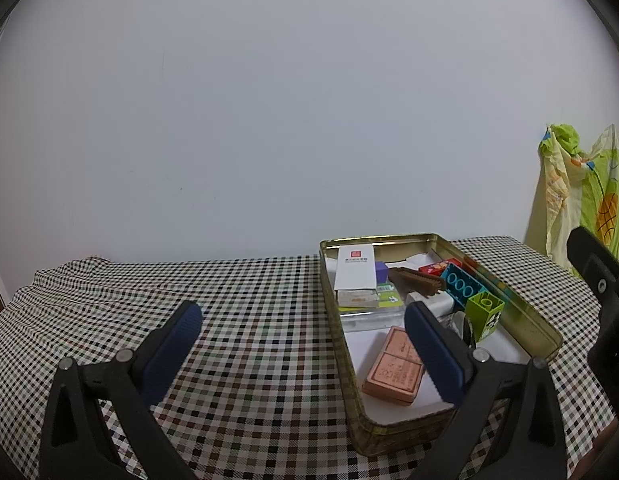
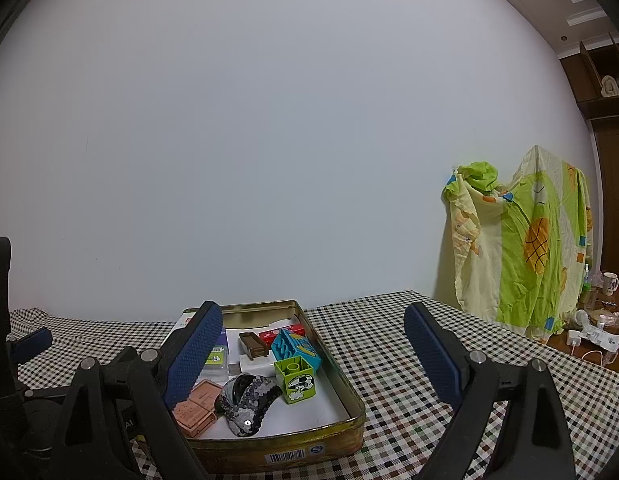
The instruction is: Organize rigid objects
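While both grippers hang wide open and hold nothing, I see the gold tin (image 2: 355, 416) under my right gripper's (image 2: 313, 354) left finger, and under my left gripper's (image 1: 303, 342) right finger. On the tin's near wall: a barcode and a round blue "S" mark. Inside, ahead of the left gripper, a white box (image 1: 355, 266) carries a red logo, its text too small to read. Closer lie a stamped pink block (image 1: 393, 368), a green brick (image 2: 295, 378) and a blue brick (image 2: 295, 348).
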